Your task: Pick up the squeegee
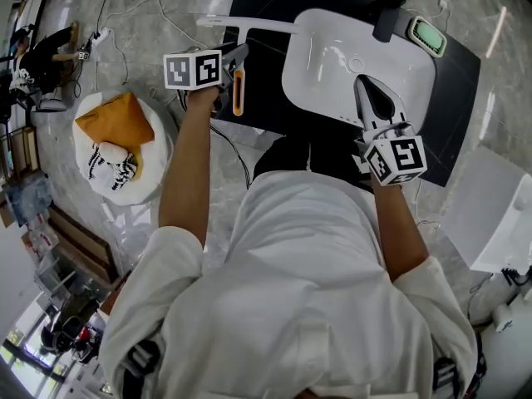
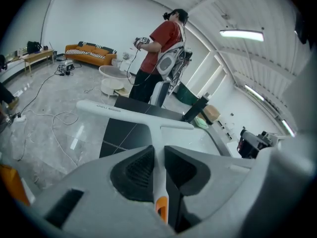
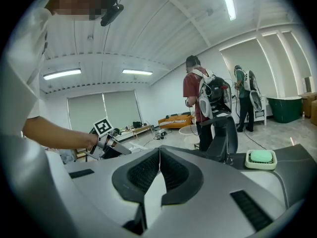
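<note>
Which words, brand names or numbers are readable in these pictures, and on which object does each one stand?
"deli" (small, probably so): on the crossbar of the squeegee, in the left gripper view.
Grey mark beside it: too small to read.
Marker cubes: black and white square patterns only, no words.
Nothing else is readable.

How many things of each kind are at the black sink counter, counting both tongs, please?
Squeegee: 1
Sink basin: 1
Faucet: 1
Soap dish: 1
Tongs: 2 (left tongs, right tongs)
Total: 6
</note>
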Motion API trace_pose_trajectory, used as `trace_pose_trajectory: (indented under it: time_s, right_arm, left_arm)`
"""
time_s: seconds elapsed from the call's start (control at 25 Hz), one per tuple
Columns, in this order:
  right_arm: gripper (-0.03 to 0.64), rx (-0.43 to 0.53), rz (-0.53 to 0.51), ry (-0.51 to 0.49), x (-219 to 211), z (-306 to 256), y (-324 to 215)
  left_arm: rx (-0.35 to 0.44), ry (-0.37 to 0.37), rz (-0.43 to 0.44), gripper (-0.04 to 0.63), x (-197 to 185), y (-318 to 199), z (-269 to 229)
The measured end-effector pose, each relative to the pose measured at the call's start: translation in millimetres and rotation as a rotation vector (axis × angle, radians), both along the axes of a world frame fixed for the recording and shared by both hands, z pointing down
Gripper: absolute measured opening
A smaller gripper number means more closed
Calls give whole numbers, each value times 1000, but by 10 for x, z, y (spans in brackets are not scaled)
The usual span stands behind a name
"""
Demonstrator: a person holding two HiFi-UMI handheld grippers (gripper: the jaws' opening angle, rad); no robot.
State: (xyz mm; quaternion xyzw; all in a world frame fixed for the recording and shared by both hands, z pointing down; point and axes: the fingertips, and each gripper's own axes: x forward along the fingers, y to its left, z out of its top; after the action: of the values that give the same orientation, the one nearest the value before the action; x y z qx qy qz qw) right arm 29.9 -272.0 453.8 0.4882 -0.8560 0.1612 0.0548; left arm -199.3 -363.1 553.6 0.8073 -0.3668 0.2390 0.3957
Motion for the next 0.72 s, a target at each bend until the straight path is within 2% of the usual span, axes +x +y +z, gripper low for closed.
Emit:
trace_pose_trajectory:
  time_s: [0.24,0.4,0.72]
  right_arm:
    - [15,79,29,38,28,-415,-73]
    - [15,171,40,69,105,-787,-224]
    - [15,284,75,100,111,-1559,-194]
  left_arm:
    - [138,111,-13,78,-62,33,-674]
    - [290,184,-9,78,-41,-39,-1294]
    - [552,282,32,77,5,108,-2578]
